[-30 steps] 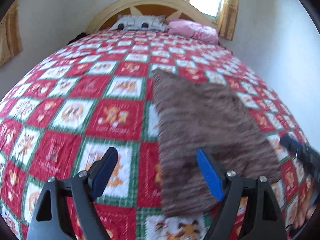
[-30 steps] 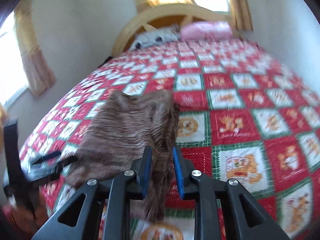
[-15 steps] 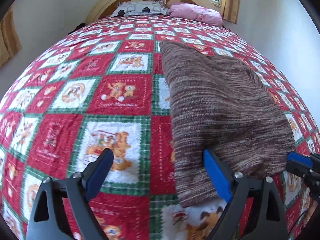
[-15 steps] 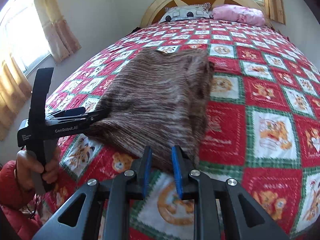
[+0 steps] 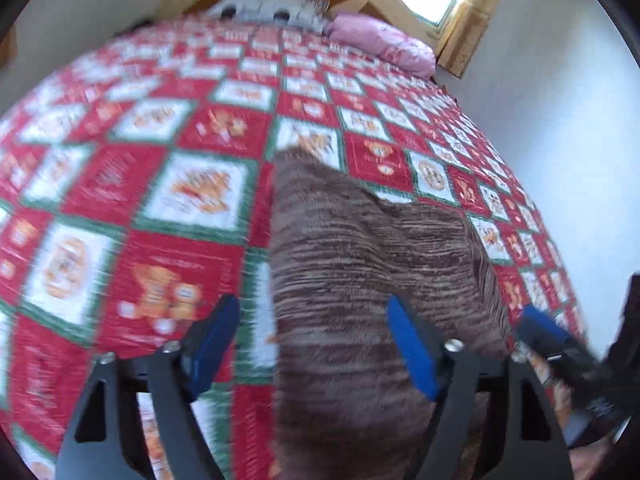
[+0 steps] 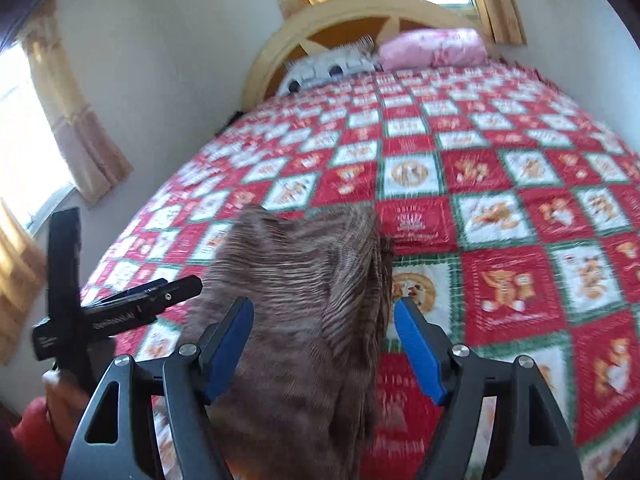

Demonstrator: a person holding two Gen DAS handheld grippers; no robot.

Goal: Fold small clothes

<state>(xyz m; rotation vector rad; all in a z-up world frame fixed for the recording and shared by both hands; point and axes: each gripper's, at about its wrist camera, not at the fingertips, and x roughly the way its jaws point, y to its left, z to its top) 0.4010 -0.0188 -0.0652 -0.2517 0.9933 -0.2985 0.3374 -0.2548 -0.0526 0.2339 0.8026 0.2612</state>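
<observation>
Pictured on a red, white and green patchwork bedspread [image 6: 500, 184]: a brown striped knit garment [image 6: 304, 320], lying flat near the foot of the bed. Seen from the right wrist, right gripper [image 6: 324, 344] with blue pads spread wide and opening, the garment's near end between them but pressed by neither pad; right edge of the cloth just inside the right-hand pad. Seen from the left wrist, left gripper [image 5: 310, 344] also wide, jaws closing, straddling the garment's [image 5: 360, 280] left edge, with bare bedspread [image 5: 120, 208] under the left-hand pad and knit under the right-hand one; no contact with the pads discernible through the blur.

Compared with a second ago: right gripper, then nearly shut with a fold of cloth at its pads, now parted; garment, then partly lifted and rumpled, now spread on the cover and closer to both cameras. Left gripper a little narrower than half a second back.

Across the views: left gripper [image 6: 120, 308] visible at the garment's left side in a hand [image 6: 60, 404] with a red sleeve; right gripper [image 5: 560, 344] at its right side, blurred. Beyond the garment, wide open bedspread up to grey [image 6: 328, 68] and pink [image 6: 432, 46] pillows at a curved wooden headboard [image 6: 360, 10]. White walls close on both flanks; curtained windows [image 6: 60, 112] left and behind.
</observation>
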